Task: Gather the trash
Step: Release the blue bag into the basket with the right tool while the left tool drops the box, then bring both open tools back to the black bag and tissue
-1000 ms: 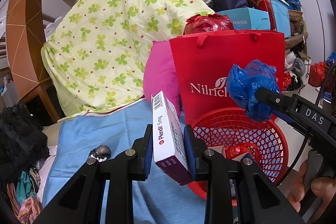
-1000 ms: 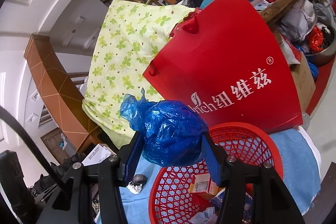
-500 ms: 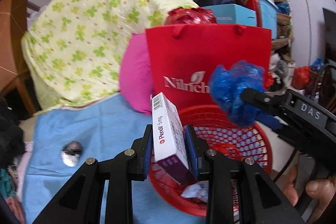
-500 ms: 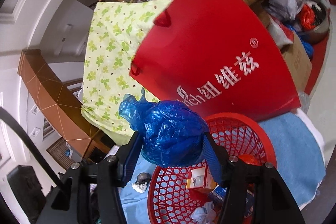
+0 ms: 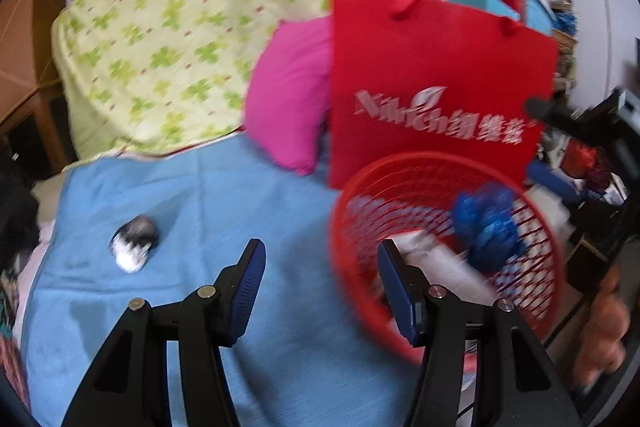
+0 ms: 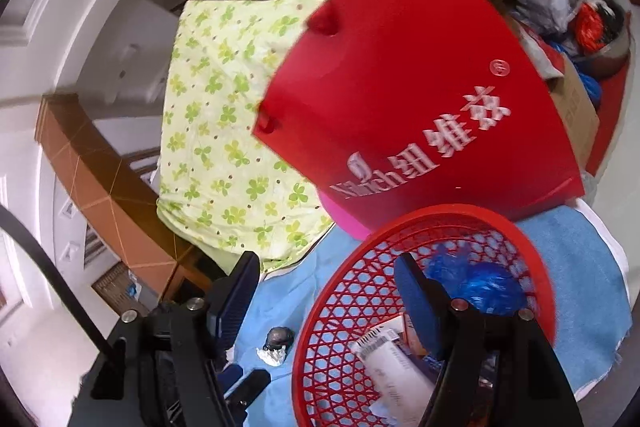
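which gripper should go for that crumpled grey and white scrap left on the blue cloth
Left. The left gripper is open and empty, and the scrap lies just ahead to its left on the blue cloth. The right gripper, also open, sits at the red basket.

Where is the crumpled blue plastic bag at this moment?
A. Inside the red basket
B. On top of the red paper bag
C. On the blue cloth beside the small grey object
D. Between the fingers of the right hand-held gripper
A: the blue plastic bag lies inside the red basket, and both the right hand-held gripper and the left hand-held gripper are open and hold nothing.
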Motion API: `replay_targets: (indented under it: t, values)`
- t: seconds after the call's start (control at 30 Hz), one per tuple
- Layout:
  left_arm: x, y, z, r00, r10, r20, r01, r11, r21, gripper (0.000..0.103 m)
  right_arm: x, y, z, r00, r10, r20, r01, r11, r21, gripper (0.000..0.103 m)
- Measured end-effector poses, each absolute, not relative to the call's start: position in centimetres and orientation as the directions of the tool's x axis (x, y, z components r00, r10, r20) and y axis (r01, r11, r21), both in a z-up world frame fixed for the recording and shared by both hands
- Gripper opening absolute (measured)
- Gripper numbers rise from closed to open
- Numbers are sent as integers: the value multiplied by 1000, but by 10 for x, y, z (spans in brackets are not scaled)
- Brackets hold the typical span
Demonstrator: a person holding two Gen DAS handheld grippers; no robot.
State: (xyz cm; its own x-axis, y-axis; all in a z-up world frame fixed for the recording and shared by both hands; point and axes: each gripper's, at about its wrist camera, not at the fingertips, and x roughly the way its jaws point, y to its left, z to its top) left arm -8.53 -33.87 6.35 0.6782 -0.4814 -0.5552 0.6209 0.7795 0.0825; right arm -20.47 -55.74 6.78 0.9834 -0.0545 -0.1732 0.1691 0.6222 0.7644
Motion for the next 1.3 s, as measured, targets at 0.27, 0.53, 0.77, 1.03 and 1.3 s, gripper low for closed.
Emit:
replay_targets:
  t: [0.27, 0.53, 0.77, 1.03, 1.3]
  values:
    - [-45, -242, 26, 738, -283, -612, 428, 898, 102, 59, -185, -486, 97, 997, 5, -80, 45, 790, 611, 73]
    - [-14, -148, 11, 779, -137, -611, 245, 965, 96, 59, -133, -408, 95, 977, 173, -127, -80, 844, 530, 73]
    - [20, -102, 5, 797, -70, -600, 147, 986, 79, 59, -65, -359, 66, 913, 287, -289, -91, 835, 542, 73]
    - [69, -73, -6, 773, -48, -633, 88, 996, 32, 59, 32, -312, 20, 809, 371, -457, -85, 841, 534, 73]
    - [104, -48, -11, 764, 9, -645, 5, 1000, 20, 59, 137, -286, -30, 732, 406, -547, -26, 819, 574, 73]
